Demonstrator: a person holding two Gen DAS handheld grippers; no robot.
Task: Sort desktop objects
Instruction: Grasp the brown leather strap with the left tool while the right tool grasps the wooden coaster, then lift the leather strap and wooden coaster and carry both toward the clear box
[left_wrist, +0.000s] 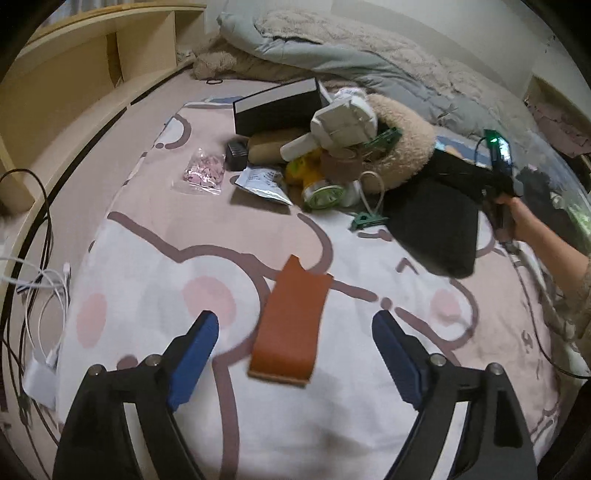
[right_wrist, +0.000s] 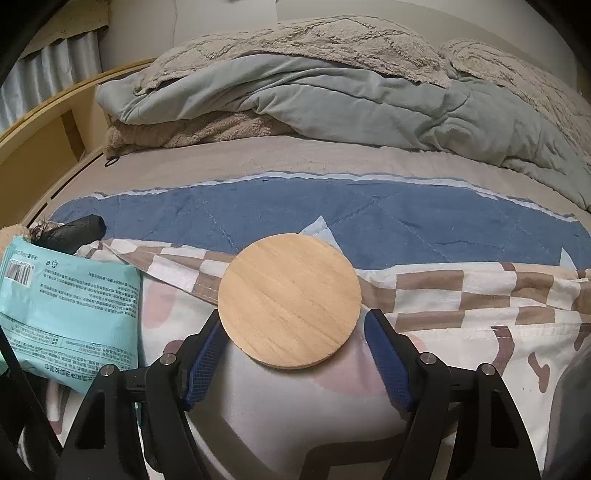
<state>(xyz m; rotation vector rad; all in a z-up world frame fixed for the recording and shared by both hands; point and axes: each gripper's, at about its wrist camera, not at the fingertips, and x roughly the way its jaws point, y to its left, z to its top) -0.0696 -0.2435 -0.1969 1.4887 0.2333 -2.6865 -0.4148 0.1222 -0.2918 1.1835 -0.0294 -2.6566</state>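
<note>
In the left wrist view my left gripper (left_wrist: 295, 325) is open over a brown leather case (left_wrist: 291, 325) that lies flat on the cartoon-print bedsheet (left_wrist: 155, 295) between the two blue fingers, not touching them. A heap of mixed objects (left_wrist: 332, 158) lies farther back. In the right wrist view my right gripper (right_wrist: 291, 332) is open around a round wooden coaster (right_wrist: 290, 301) that lies on the checked sheet; the left pad is at its edge, the right pad stands just apart from it. The right gripper's body (left_wrist: 498, 177) also shows in the left wrist view, held by a hand.
A black box (left_wrist: 277, 107), a pink-filled plastic bag (left_wrist: 205, 171), a black cloth pouch (left_wrist: 439, 229) and a green clip (left_wrist: 367, 221) lie on the bed. Cables (left_wrist: 44, 280) trail at the left. A teal wipes pack (right_wrist: 70, 310) lies left of the coaster. Folded quilts (right_wrist: 332, 92) sit behind.
</note>
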